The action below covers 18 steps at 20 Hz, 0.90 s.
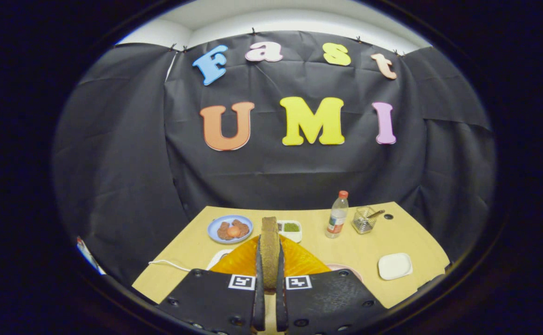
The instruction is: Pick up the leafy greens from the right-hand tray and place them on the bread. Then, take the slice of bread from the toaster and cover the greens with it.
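My tool (270, 279) pinches the bread slice (269, 244) upright between both fingers above the orange toaster (299, 260), so I judge the covering step underway; next I must carry it to the greens.

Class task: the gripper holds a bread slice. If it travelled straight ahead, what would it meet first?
Probably the orange toaster just beyond the fingers, which grip the brown bread slice; depth is unclear.

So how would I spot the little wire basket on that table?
Start at the tan table beyond the gripper, whose fingers are shut on a bread slice. Right of the red-capped bottle, near the far edge, sits the wire basket: the only see-through mesh thing, utensil handle poking out.
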{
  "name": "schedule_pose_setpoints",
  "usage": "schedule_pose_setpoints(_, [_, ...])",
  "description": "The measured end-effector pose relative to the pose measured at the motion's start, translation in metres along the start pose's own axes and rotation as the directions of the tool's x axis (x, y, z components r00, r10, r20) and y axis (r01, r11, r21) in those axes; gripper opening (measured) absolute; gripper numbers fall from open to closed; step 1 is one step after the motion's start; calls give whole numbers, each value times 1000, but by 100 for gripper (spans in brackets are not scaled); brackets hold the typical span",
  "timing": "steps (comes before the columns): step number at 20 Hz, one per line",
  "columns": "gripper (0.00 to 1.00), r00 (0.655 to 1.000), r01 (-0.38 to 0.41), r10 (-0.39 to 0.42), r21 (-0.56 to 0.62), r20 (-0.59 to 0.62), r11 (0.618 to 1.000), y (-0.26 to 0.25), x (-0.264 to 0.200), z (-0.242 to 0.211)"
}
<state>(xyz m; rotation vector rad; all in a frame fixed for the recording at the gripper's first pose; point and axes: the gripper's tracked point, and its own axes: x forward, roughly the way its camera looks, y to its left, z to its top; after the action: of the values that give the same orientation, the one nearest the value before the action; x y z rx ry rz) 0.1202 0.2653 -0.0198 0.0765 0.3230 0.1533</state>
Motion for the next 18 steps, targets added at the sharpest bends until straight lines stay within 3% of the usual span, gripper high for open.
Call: schedule_pose_setpoints(18, [9, 972, 41, -22, 75, -235, 996, -89, 106, -138])
